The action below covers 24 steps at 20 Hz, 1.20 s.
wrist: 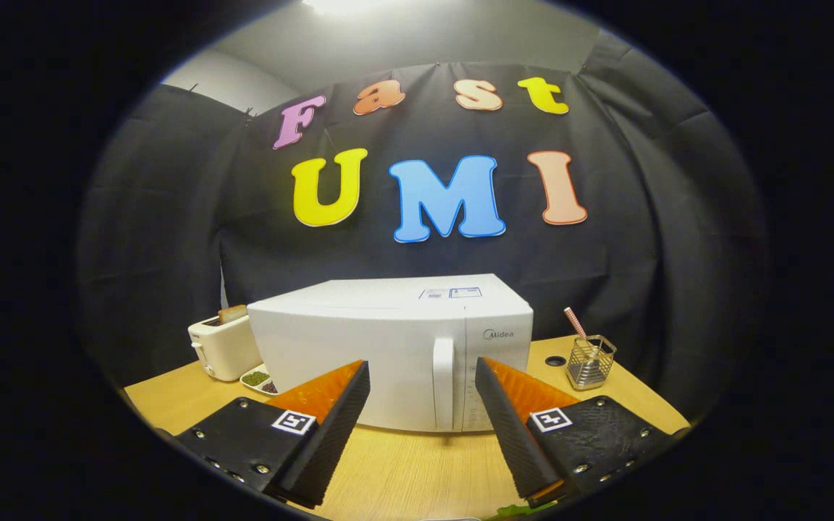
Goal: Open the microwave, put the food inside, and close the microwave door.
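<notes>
Fingers (423, 376) apart, level, facing shut microwave (388, 347)

The claw (423, 369) is built from two wedge-shaped ribbed fingers (337, 427) spread apart, each mounted on a flat screwed plate marked with a square black-and-white tag (294, 422).
</notes>
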### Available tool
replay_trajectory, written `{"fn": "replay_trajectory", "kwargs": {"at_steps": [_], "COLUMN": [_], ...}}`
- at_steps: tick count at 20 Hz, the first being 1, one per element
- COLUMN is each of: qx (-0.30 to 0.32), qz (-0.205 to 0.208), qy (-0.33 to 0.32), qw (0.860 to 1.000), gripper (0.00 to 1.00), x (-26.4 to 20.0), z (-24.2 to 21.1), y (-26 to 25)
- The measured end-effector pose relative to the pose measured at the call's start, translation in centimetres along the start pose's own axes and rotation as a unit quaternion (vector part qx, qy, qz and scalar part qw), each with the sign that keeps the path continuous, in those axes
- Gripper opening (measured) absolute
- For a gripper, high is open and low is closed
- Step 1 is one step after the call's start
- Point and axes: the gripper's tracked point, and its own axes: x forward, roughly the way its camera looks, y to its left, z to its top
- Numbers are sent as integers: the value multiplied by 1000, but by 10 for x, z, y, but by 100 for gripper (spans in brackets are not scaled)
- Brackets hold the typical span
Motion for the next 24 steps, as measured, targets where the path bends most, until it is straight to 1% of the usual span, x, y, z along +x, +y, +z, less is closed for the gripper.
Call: {"fn": "replay_trajectory", "kwargs": {"at_steps": [3, 5, 8, 10, 12, 13, 14, 15, 16, 17, 18, 19, 21, 24], "qx": [11, 17, 24, 35, 39, 34, 31, 25, 26, 34, 35, 22, 4, 18], "qz": [-14, -24, -40, -49, -57, -63, -63, -66, -63, -54, -58, -62, -75, -79], "qy": [19, 31, 43, 45, 46, 52, 51, 51, 51, 50, 56, 53, 47, 52], "qw": [1000, 999, 998, 997, 997, 996, 996, 996, 996, 997, 996, 996, 996, 995], "gripper": [92, 91, 91, 84, 83, 75, 50, 49, 44, 44, 34, 16, 9, 9], "x": [33, 54, 78, 87, 96, 96, 97, 96, 91, 94, 106, 97, 96, 94], "z": [-14, -21, -29, -34, -38, -40, -41, -40, -37, -38, -46, -41, -41, -42], "y": [-5, -11, -19, -24, -26, -29, -29, -30, -28, -25, -26, -27, -26, -26]}}
